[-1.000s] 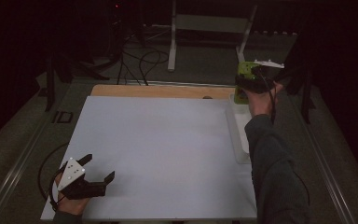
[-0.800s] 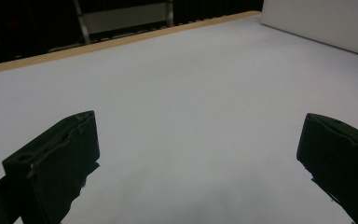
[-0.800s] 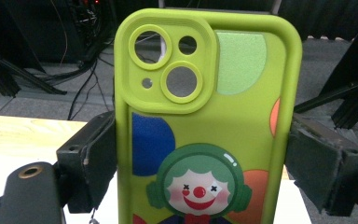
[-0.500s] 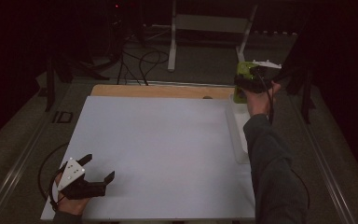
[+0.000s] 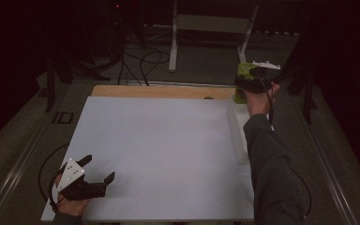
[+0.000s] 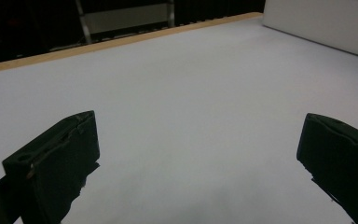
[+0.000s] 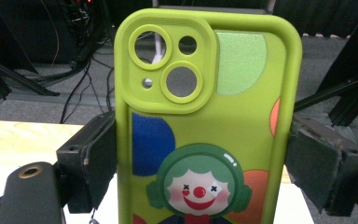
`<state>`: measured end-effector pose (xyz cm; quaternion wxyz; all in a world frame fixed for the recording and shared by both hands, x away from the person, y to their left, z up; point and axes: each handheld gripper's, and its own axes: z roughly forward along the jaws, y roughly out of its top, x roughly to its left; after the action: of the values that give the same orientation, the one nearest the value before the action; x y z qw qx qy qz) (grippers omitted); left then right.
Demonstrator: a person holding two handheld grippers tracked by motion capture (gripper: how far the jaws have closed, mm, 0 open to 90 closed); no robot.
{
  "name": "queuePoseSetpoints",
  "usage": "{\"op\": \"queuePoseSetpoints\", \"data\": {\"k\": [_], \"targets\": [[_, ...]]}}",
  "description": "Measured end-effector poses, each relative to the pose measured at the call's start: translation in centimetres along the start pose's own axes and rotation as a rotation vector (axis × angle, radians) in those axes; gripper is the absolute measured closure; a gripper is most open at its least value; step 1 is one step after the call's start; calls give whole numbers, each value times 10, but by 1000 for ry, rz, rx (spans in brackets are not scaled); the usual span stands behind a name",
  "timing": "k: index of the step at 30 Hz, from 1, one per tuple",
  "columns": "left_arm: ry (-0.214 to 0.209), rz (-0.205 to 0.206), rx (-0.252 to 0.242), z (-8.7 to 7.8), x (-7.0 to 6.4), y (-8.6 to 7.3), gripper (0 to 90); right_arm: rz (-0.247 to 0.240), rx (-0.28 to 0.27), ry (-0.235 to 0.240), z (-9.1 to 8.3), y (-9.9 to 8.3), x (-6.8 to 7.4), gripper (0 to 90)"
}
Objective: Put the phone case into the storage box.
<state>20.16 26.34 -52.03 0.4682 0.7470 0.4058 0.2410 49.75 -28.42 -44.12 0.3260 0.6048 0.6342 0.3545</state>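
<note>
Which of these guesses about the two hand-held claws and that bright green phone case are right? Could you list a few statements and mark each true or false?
1. The right gripper clamps a green phone case between its jaws. True.
2. The phone case lies flat on the white table. False: it is held upright above the table's far right corner.
3. The left gripper holds a cup. False: its jaws stand open and empty over the white surface.
4. The case has a clown picture on it. True.
5. The two grippers touch. False: they are at opposite corners.
</note>
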Motion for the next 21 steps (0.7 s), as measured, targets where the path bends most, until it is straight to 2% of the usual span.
{"op": "queuePoseSetpoints", "data": {"k": [21], "targets": [[5,-5,-2,-1,0,-1,0,5,14,-24,13,-6,-4,156]]}}
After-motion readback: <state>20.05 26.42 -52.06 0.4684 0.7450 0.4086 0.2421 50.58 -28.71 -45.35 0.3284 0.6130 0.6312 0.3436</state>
